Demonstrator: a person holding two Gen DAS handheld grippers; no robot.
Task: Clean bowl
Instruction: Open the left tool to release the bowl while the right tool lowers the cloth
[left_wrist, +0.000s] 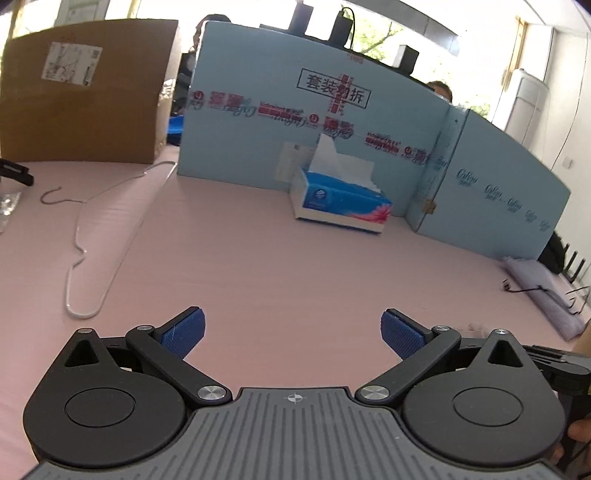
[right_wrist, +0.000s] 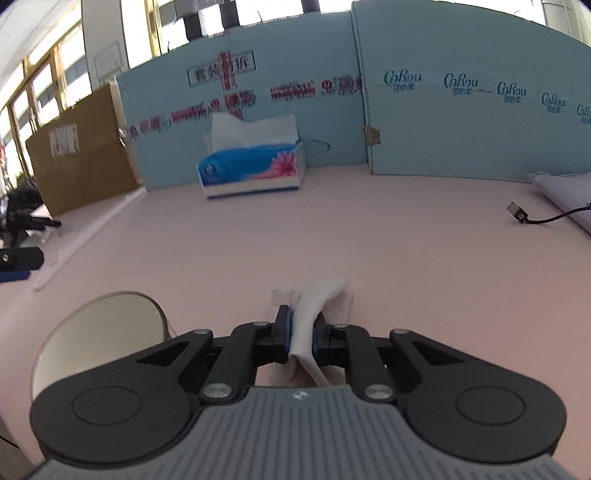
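Tissue box (right_wrist: 253, 168): at the table's (right_wrist: 406, 240) far edge, white sheets sticking out.
Bowl (right_wrist: 99, 332): pale, glossy, near edge, left of right gripper (right_wrist: 302, 334).
Right gripper: clamped on folded tissue (right_wrist: 314, 310).
Left gripper (left_wrist: 293, 332): fingers wide apart, holding nothing.

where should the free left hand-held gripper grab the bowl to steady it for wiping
Grip the thin rim of the bowl, on its left side, away from the right hand-held gripper shut on the tissue. The bowl sits upright with its mouth open, so the open left hand-held gripper can straddle the wall from above.
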